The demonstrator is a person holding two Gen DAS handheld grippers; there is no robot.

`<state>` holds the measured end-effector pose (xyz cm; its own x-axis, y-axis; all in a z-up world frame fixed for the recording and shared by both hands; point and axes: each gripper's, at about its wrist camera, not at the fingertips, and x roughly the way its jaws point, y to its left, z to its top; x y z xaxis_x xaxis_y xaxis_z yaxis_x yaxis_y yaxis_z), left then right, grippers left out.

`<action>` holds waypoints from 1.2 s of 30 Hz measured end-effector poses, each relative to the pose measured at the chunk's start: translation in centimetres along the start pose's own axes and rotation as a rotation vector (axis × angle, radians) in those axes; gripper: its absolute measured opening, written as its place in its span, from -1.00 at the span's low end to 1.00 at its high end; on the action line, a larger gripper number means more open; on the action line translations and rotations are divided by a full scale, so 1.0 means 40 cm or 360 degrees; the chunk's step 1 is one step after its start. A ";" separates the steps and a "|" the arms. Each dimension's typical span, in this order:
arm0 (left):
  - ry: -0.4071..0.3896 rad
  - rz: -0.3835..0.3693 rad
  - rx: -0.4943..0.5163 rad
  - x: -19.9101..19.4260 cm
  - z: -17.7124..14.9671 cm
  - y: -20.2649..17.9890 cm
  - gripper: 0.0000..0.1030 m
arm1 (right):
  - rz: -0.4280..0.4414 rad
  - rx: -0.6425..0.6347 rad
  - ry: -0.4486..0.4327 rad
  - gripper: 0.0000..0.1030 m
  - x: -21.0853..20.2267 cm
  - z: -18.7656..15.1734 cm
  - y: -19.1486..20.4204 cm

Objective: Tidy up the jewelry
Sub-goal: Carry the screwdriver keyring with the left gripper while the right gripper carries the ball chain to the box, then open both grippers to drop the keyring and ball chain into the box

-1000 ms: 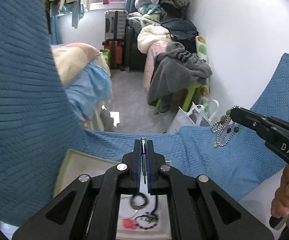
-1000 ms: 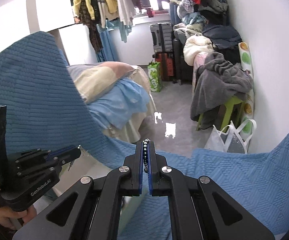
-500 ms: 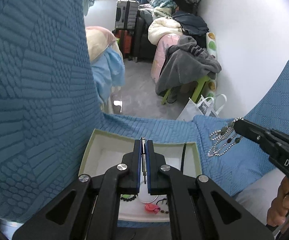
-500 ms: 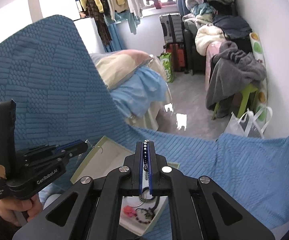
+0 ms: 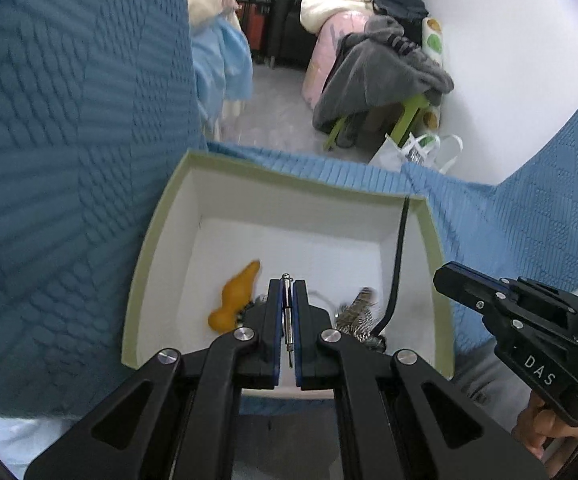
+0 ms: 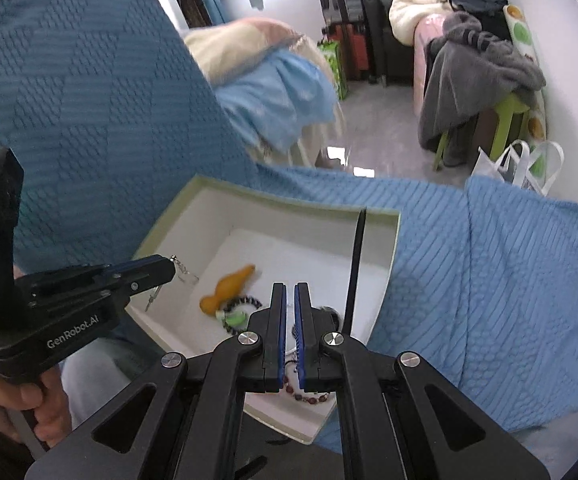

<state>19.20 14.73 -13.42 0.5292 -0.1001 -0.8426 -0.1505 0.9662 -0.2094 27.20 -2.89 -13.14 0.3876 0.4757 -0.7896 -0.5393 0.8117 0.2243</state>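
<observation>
Both tools were over an open square box (image 5: 157, 240) with pale green outside and white inside, which lay on a blue quilted cover (image 6: 489, 280). The left tool (image 5: 287, 304) had its blue-lined fingers almost together and pinched a thin silver chain with a small metal pin (image 5: 287, 320); in the right wrist view this chain (image 6: 183, 272) hung from its tip above the left side of the box. The right tool (image 6: 287, 312) was near the right part of the box, with a narrow gap between its fingers, and I could not see anything held between them.

Inside the box lay an orange gourd-shaped piece (image 6: 227, 290). Just beside it was a dark beaded bracelet (image 6: 245, 302) with something green. A bracelet of red beads (image 6: 309, 396) lay at the near edge, partly hidden under the right tool. In the left wrist view a heap of silver beaded chain (image 5: 359, 316) lay near the right wall, blurred. A thin black stick (image 6: 355, 264) leaned against the far right corner of the box.
</observation>
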 end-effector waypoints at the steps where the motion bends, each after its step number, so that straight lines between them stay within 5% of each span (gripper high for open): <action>1: 0.0013 0.0003 -0.0005 0.006 -0.007 0.002 -0.92 | -0.0005 0.0001 0.0012 -0.95 0.007 -0.007 0.000; 14: 0.0158 -0.0014 -0.0013 0.069 -0.046 -0.001 -0.90 | -0.0021 0.0030 0.0077 -0.92 0.032 -0.050 -0.019; 16: 0.0164 -0.0029 -0.0015 0.067 -0.043 -0.003 -0.58 | -0.0040 0.0007 0.0067 -0.86 0.023 -0.044 -0.014; 18: 0.0143 -0.0004 -0.0020 0.050 -0.037 -0.005 0.30 | -0.0034 0.0005 0.0054 -0.63 0.011 -0.034 -0.011; 25: -0.0124 -0.0003 0.0039 -0.121 0.017 -0.033 0.41 | -0.0022 -0.0020 -0.0149 -0.57 -0.130 0.035 0.014; 30: -0.0345 -0.0001 0.0081 -0.290 0.060 -0.058 0.45 | -0.0029 -0.0044 -0.0391 0.07 -0.287 0.081 0.053; 34: -0.0504 -0.0030 0.0111 -0.428 0.067 -0.075 0.50 | -0.0016 -0.0054 -0.0551 0.31 -0.414 0.092 0.089; 36: -0.0545 -0.0046 0.0116 -0.471 0.065 -0.079 0.50 | -0.0005 -0.0065 -0.0630 0.59 -0.471 0.085 0.105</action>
<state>11.86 14.17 4.40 0.7835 -0.0543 -0.6190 -0.0778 0.9798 -0.1844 20.17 -7.27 4.64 0.6434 0.5734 -0.5071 -0.5636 0.8032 0.1931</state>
